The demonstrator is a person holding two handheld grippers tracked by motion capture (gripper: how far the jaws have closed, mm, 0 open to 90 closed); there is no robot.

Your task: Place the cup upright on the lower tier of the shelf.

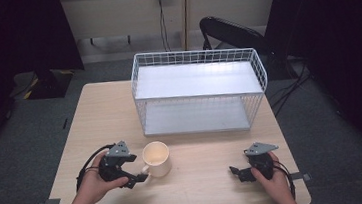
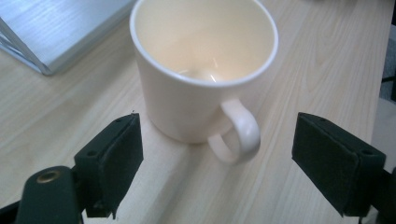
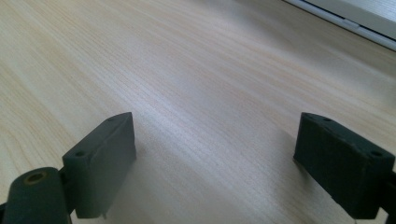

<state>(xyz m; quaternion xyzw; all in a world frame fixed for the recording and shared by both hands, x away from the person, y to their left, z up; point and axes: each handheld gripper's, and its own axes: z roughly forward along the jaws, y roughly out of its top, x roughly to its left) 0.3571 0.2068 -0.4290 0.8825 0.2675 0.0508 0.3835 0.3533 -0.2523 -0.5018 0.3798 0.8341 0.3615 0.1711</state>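
A cream mug (image 1: 157,158) is being shown upright on the wooden table (image 1: 207,185), near its front edge and well in front of the white wire rack (image 1: 199,91). The mug's handle (image 2: 237,135) is being turned toward the left gripper (image 1: 136,168), which is being held just beside it by the person's left hand (image 1: 95,184). In the left gripper view, the jaws are being held wide apart, one on each side of the handle, with neither pad (image 2: 119,151) touching the mug (clear gaps are being shown on both sides). The right gripper (image 1: 236,172) is being held by the right hand (image 1: 273,178) low over the table near its front right corner, well apart from the mug. Its jaws are likewise being held open, with bare wood between the pads (image 3: 107,154).
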